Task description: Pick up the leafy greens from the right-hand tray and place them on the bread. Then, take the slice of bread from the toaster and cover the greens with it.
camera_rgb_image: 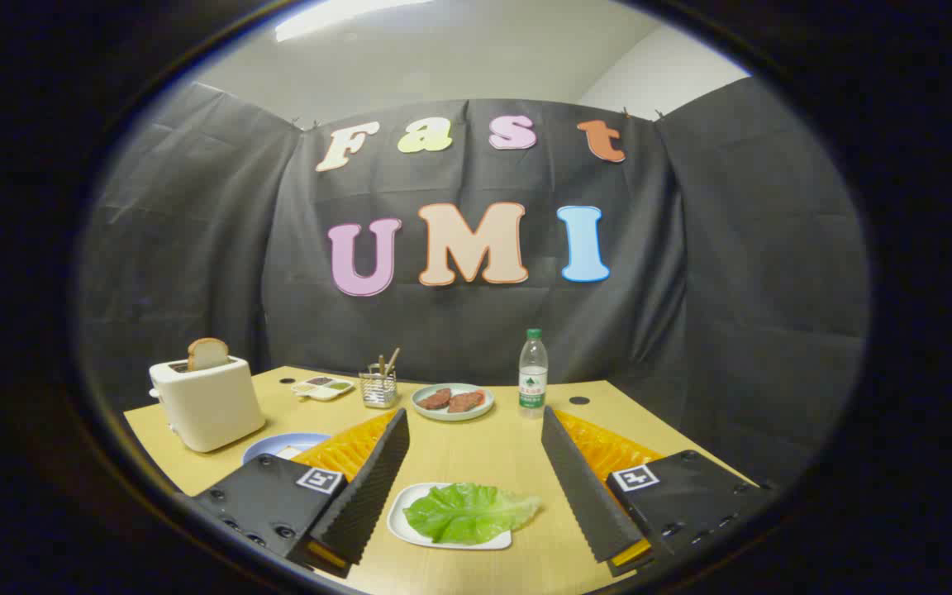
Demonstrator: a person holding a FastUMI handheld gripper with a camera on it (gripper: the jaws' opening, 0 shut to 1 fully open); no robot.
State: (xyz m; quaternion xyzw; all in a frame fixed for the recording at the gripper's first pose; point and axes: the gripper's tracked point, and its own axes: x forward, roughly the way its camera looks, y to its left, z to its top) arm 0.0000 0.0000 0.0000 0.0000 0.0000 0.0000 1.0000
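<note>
The hand-held gripper (473,450) hovers over the counter (484,450) with its fingers spread wide, holding nothing. Between them, near, the leafy greens (468,512) lie on a white tray (406,529). To the far left a toaster (206,402) holds a slice of bread (207,354) upright; just right of it sits a blue plate (278,446). Farther off stand a plate of meat (452,402) and a water bottle (533,369).

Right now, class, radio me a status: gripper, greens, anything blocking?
Gripper open, holding nothing. Leafy greens on white tray, between the fingers, untouched. Bread slice upright in toaster. Nothing blocks the greens.
</note>
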